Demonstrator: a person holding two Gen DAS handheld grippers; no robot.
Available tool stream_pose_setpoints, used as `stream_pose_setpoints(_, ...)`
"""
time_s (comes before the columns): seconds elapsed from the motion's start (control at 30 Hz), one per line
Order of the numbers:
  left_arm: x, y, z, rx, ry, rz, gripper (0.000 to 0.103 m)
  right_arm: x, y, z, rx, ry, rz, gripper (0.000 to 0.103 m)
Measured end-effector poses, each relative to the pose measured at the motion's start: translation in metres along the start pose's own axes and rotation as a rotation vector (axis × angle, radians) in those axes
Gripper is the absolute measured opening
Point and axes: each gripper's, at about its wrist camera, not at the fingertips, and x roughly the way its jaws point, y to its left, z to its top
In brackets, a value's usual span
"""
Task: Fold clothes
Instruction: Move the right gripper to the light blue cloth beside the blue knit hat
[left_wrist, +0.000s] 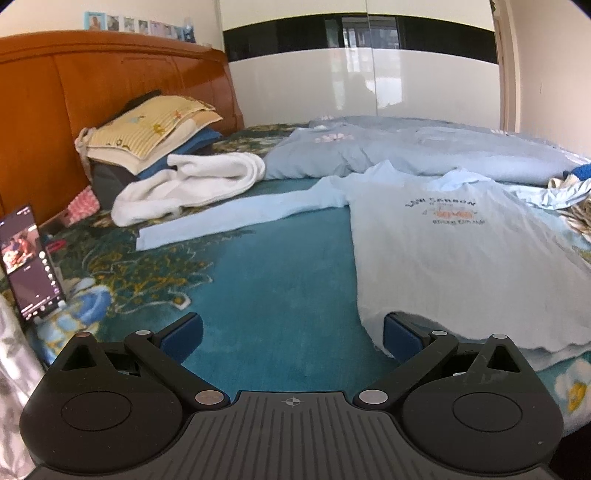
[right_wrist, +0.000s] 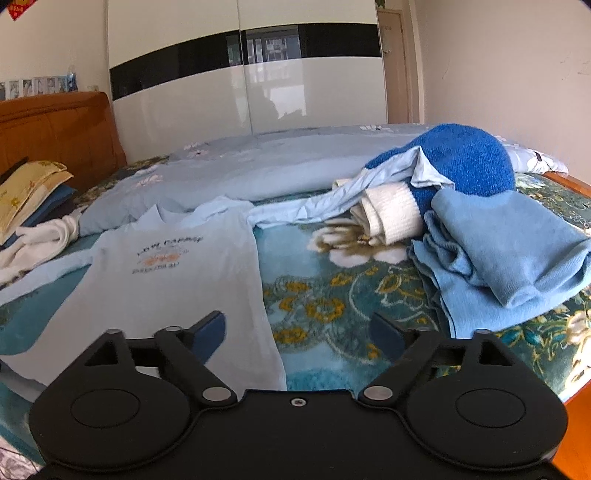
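A bedroom is shown, with a bed covered by a teal flowered blanket (left_wrist: 280, 280) and a glossy white wardrobe (right_wrist: 243, 88) with a black band behind it. A pale blue long-sleeved shirt (left_wrist: 454, 266) with a printed chest design is laid flat, front up, on the blanket, its collar toward the wardrobe and its hem toward the cameras. One sleeve (left_wrist: 236, 218) is stretched out toward the wooden headboard (left_wrist: 110, 103).

The left gripper (left_wrist: 293, 334) is held wide apart with nothing gripped; one pad is seen at the hem corner of the shirt, but contact cannot be judged. The right gripper (right_wrist: 297, 332) is likewise spread wide and empty, one finger over the other side of the shirt, the other over bare blanket.

A white garment (left_wrist: 192, 184) is bunched just beyond the sleeve, with a stack of folded things (left_wrist: 147, 140) against the headboard. A phone (left_wrist: 29, 262) is propped upright at the blanket's edge. A heap of blue clothes (right_wrist: 491, 229) and a rolled white cloth (right_wrist: 391, 214) is piled near the shirt's other side. A light blue quilt (right_wrist: 258, 170) is spread behind.
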Motion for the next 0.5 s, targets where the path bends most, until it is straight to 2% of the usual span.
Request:
stream_pose_setpoints(0.07, 0.002, 0.000, 0.003, -0.003, -0.006, -0.003, 0.103, 0.002, 0.001, 0.003, -0.005, -0.015, -0.001, 0.097)
stream_pose_setpoints(0.2, 0.005, -0.001, 0.009, -0.009, -0.017, -0.010, 0.103, 0.006, 0.004, 0.008, -0.015, -0.036, 0.011, 0.102)
stream_pose_setpoints(0.5, 0.020, -0.001, 0.021, -0.028, -0.031, -0.025, 0.103, 0.022, 0.009, 0.020, -0.021, -0.053, 0.033, 0.102)
